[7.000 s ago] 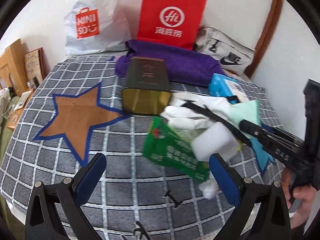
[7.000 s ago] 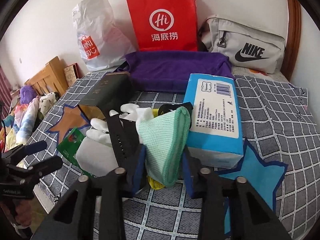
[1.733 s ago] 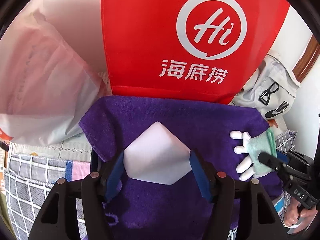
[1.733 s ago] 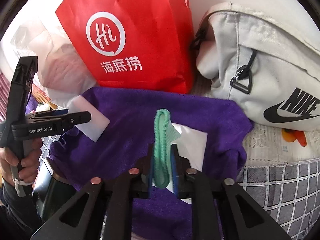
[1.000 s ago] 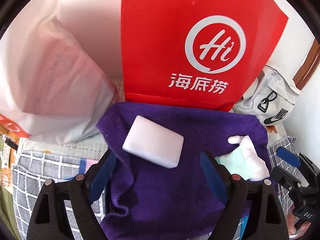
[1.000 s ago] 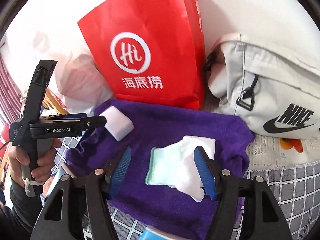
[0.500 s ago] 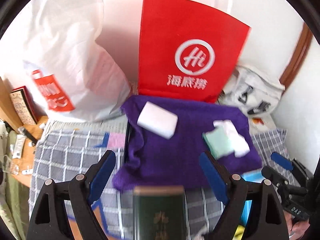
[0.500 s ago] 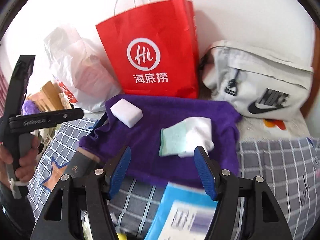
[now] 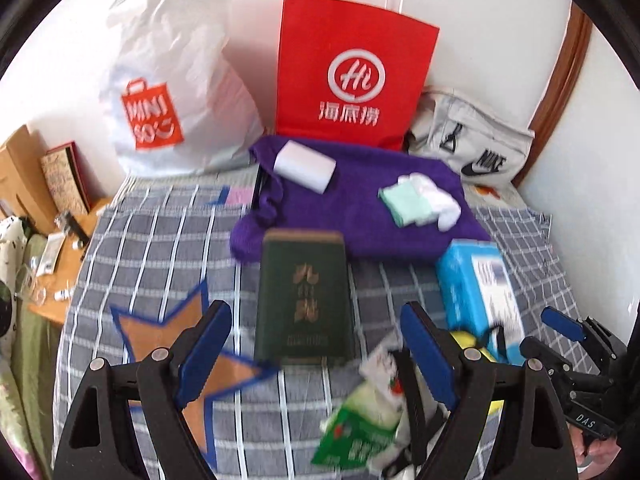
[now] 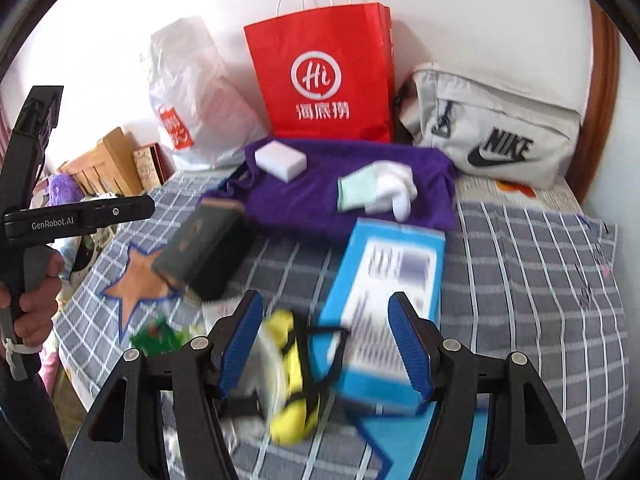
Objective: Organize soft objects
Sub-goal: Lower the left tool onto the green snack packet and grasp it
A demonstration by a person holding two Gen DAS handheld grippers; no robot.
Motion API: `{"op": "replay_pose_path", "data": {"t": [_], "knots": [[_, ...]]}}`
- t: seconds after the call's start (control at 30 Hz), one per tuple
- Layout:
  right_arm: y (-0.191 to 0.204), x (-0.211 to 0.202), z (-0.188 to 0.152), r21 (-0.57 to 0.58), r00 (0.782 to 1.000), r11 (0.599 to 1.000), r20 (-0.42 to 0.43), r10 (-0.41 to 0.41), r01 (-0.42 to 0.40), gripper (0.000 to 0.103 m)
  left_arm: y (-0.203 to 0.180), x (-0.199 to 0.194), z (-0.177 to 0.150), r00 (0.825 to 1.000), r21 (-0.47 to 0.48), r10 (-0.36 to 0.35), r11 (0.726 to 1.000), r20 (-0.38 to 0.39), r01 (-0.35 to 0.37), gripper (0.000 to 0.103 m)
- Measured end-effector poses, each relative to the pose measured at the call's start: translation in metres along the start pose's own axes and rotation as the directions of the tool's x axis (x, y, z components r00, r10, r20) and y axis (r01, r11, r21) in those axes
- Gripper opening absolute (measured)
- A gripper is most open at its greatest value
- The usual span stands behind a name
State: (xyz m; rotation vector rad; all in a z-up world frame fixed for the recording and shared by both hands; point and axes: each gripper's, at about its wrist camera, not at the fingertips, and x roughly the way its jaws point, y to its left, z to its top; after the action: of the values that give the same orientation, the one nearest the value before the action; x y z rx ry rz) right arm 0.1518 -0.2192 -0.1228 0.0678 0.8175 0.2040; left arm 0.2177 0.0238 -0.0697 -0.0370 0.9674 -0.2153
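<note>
- Holding both tongs spread and empty, we hover over the checked bed cover (image 9: 152,248): the left tongs (image 9: 316,344) gape above the dark green tin (image 9: 304,292), the right tongs (image 10: 326,336) above the blue tissue pack (image 10: 384,288).
- We see the soft things on the purple towel (image 9: 360,220), which lies at the far side of the bed, against the foot of the red paper bag (image 9: 352,68).
- The white sponge block (image 9: 305,166) sits on the towel's left part, near its back edge.
- The mint-cuffed white glove (image 9: 420,200) lies on the towel's right part, well apart from the sponge, cuff toward the left and fingers toward the right.
- In the right wrist view we find the same layout: sponge (image 10: 281,159) to the left, glove (image 10: 376,190) to the right, both resting flat on the towel (image 10: 304,200).
- Near us, a yellow item with black straps (image 10: 292,380) lies just beside the tissue pack, blurred; what it is we cannot tell.
- A green packet (image 9: 360,432) lies in front of the tin, partly behind the left tongs' right finger.
- Behind the towel stand a white shopping bag (image 9: 172,92) to the left and a grey Nike pouch (image 10: 492,144) to the right.
</note>
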Motion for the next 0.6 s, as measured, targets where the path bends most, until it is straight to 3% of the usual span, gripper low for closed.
{"op": "replay_pose_path", "data": {"t": [0.43, 0.6], "knots": [[0.001, -0.019, -0.058, 0.071, 1.000, 0.997, -0.010, 0.018, -0.017, 0.062, 0.010, -0.007, -0.074, 0.998, -0.080, -0.045, 0.996, -0.043, 0.041, 0.084], [-0.001, -0.021, -0.073, 0.083, 1.000, 0.996, -0.017, 0.022, -0.020, 0.061, 0.008, 0.003, -0.092, 0.996, -0.088, -0.064, 0.994, -0.067, 0.058, 0.077]]}}
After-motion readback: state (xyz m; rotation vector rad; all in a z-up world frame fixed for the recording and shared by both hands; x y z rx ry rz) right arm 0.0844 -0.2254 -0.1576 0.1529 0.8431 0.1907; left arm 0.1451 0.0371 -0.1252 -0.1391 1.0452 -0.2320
